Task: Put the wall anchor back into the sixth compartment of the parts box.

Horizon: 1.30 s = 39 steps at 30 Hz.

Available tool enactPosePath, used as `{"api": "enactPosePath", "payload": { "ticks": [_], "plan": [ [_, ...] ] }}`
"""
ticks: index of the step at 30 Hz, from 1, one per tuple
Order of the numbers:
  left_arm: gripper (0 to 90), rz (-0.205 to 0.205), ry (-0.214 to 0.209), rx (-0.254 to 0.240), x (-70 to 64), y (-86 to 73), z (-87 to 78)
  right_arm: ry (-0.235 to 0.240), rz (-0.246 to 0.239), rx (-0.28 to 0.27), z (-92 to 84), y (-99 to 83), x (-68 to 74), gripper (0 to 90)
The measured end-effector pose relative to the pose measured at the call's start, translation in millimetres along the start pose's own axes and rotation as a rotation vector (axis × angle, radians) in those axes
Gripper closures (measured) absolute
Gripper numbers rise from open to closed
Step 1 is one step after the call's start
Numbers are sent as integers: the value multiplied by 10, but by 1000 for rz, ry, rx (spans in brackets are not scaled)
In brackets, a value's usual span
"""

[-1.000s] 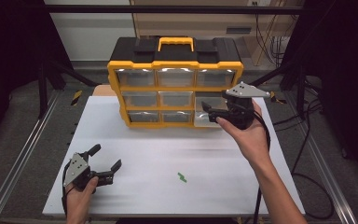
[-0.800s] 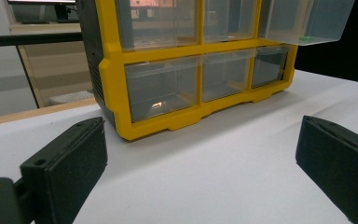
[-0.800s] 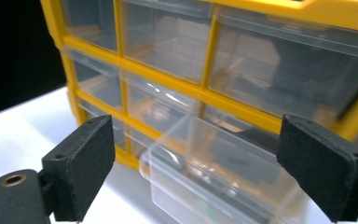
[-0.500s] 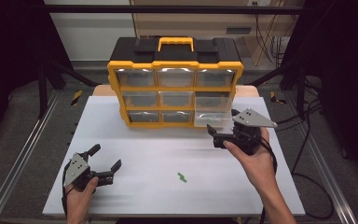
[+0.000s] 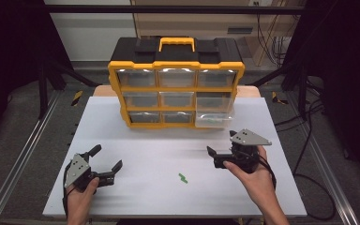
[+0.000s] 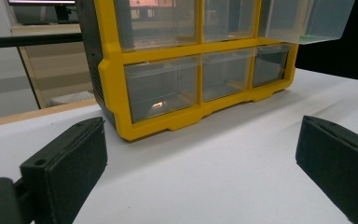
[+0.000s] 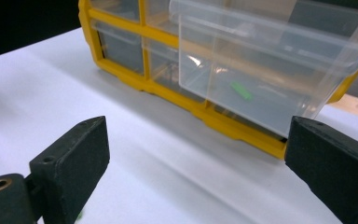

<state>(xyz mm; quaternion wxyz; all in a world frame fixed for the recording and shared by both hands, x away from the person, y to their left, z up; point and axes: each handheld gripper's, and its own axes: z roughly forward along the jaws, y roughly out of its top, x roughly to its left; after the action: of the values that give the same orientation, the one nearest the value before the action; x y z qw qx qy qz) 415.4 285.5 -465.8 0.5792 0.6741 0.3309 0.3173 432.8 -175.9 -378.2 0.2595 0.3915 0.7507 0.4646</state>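
The tiny, light green piece (image 5: 183,178), lying ahead of the wide-apart, empty right gripper (image 5: 215,157), is best pinched across its narrow sides.

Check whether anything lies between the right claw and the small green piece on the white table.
Nothing visible does. The right claw stands open just above the table, and only bare surface separates it from the green piece. The pulled-out drawer sits behind it, out of the way.

The organiser (image 5: 176,70) has a glossy yellow plastic frame and a matt black plastic top. Its pulled-out drawer (image 5: 214,116) is clear, smooth, shiny plastic. The table (image 5: 159,145) is matt white and smooth. The right gripper (image 7: 196,172) has matt black, finely grained pads (image 7: 72,161).
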Motion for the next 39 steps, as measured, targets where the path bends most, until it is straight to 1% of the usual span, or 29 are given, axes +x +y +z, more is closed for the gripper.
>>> {"api": "enactPosePath", "payload": {
  "ticks": [6,7,10,12,13,15,18,20,25,27,31,33,36,39],
  "plan": [
    [17,-2,2,0,4,-1,-2,23,-6,23,35,-46,52,70],
    [17,-3,1,0,4,-2,-2,26,-9,36,57,-61,68,70],
    [17,-2,0,1,2,-4,-1,31,-9,51,76,-69,92,75],
    [17,-3,1,2,4,-4,-1,45,-10,66,96,-74,120,79],
    [16,-3,2,3,6,-5,0,62,-8,84,121,-84,151,84],
    [16,-3,3,4,9,-7,4,69,-8,90,132,-87,165,84],
    [17,-4,6,3,11,-6,3,108,-29,120,182,-99,250,84],
    [16,-4,8,4,12,-6,1,113,-31,126,188,-101,265,85],
    [17,-6,7,-1,4,-1,-14,138,-46,157,235,-141,371,92],
    [17,-7,6,0,2,-1,-8,143,-50,165,242,-150,389,92],
    [17,4,0,2,-3,3,3,168,-66,197,284,-204,482,89],
    [16,9,-1,7,-2,-1,4,180,-74,204,308,-232,518,87],
    [17,1,0,3,5,-1,5,199,-74,223,376,-291,593,88],
    [17,-4,0,-1,19,-2,13,198,-74,232,409,-306,616,90]
  ]
}}
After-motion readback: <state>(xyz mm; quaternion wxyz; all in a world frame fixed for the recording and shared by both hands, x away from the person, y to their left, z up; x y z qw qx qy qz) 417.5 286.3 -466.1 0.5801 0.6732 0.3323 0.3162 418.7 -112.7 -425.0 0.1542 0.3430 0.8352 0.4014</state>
